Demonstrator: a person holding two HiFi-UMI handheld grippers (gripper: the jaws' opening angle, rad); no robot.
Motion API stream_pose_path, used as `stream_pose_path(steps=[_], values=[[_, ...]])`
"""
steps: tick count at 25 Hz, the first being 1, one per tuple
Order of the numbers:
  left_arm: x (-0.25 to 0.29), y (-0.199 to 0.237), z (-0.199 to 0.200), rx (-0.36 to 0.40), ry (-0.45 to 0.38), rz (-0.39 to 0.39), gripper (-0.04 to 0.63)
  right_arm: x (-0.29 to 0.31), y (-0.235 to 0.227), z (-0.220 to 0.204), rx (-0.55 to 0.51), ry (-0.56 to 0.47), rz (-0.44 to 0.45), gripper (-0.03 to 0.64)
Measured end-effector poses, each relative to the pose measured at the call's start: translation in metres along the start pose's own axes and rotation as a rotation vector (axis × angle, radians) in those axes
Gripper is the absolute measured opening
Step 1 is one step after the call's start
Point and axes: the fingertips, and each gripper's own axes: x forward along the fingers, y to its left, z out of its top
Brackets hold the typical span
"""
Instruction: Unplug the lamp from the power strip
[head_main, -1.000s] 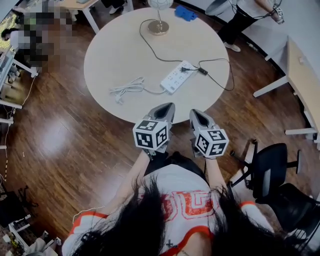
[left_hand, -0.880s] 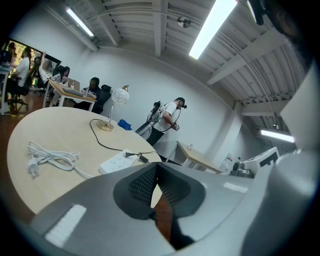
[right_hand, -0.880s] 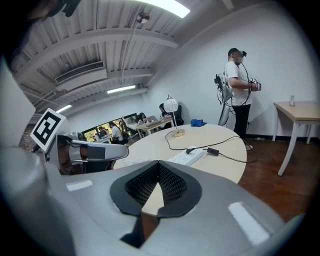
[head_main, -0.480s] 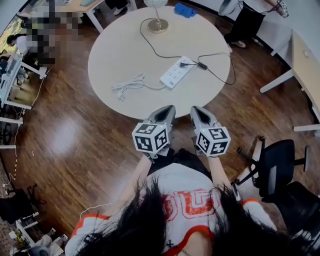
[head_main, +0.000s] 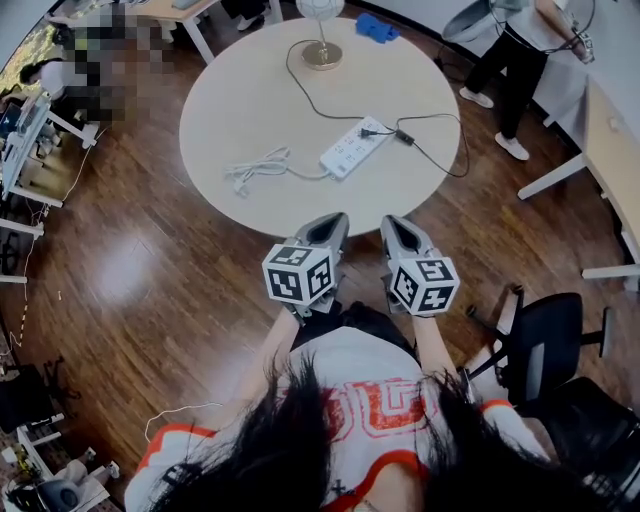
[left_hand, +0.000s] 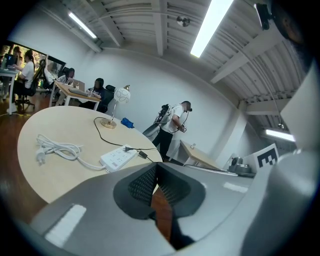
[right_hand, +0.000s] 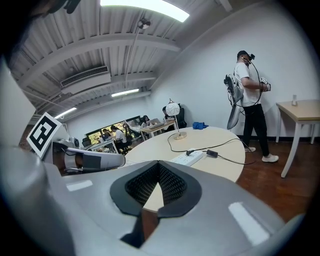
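Hovering side by side just short of the table's (head_main: 250, 110) near edge, the left gripper (head_main: 334, 218) and right gripper (head_main: 393, 226) both point at its top from over bare wood floor (head_main: 130, 270). Each one's own view shows its jaws closed tip to tip with nothing between them. The power strip (head_main: 354, 148) lies right of the table's centre, set at a slant, with clear tabletop between it and the near edge. A black plug (head_main: 372, 131) sits in the strip's far end. Its cord (head_main: 310, 95) carries a small black block (head_main: 404, 137) just beside the strip, loops out to the table's right edge, and leads to the lamp (head_main: 321, 50) at the far edge. The strip's white cord (head_main: 258, 168) lies coiled toward the table's left side, well inside the rim. A blue thing (head_main: 376, 27) rests at the far edge, right of the lamp. Off the table's near right stands a black chair (head_main: 545, 335), a person (head_main: 520, 60) stands off its far right, and open floor spreads off its left.
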Motion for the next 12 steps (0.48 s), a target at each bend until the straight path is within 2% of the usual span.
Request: stream_pose_path(steps=[12], values=[[0.0000, -0.0066, -0.0047, 0.000, 0.007, -0.003, 0.000, -0.0049, -0.0024, -0.0031, 0.008, 0.012, -0.002, 0.002]])
